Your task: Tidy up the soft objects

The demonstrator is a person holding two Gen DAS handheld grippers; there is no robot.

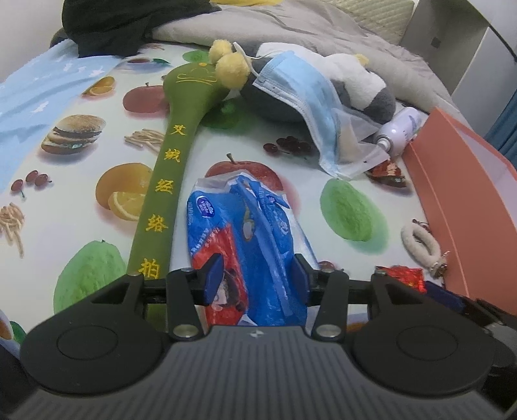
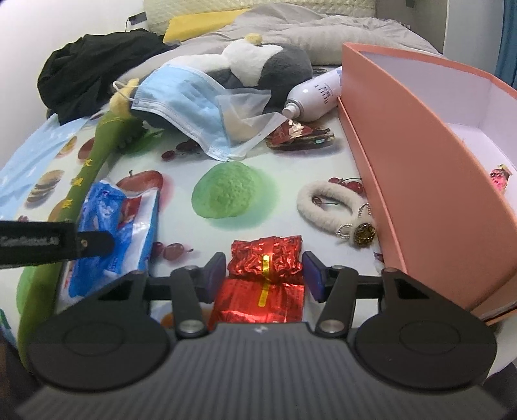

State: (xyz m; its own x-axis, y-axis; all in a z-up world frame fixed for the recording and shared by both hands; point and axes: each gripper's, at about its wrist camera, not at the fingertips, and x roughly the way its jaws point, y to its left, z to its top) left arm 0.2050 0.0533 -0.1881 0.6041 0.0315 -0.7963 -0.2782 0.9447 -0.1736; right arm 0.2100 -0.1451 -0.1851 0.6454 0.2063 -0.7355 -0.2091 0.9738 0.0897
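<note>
My left gripper (image 1: 257, 278) is open, its fingers on either side of a blue and red tissue pack (image 1: 245, 239) lying on the fruit-print sheet (image 1: 290, 155). The pack also shows in the right wrist view (image 2: 113, 232), with the left gripper's finger over it. My right gripper (image 2: 263, 274) is open around a red foil packet (image 2: 265, 278). A green padded massage stick (image 1: 171, 155) lies left of the tissue pack. A blue face mask (image 1: 303, 97) drapes over a grey and white plush toy (image 1: 355, 84).
An open pink box (image 2: 420, 181) stands at the right, a small pink item (image 2: 500, 177) inside. A white fluffy hair tie (image 2: 329, 206), a white spray bottle (image 2: 313, 97), another red foil packet (image 2: 297, 132), black clothing (image 2: 93, 68) and a grey blanket (image 1: 307, 29) lie around.
</note>
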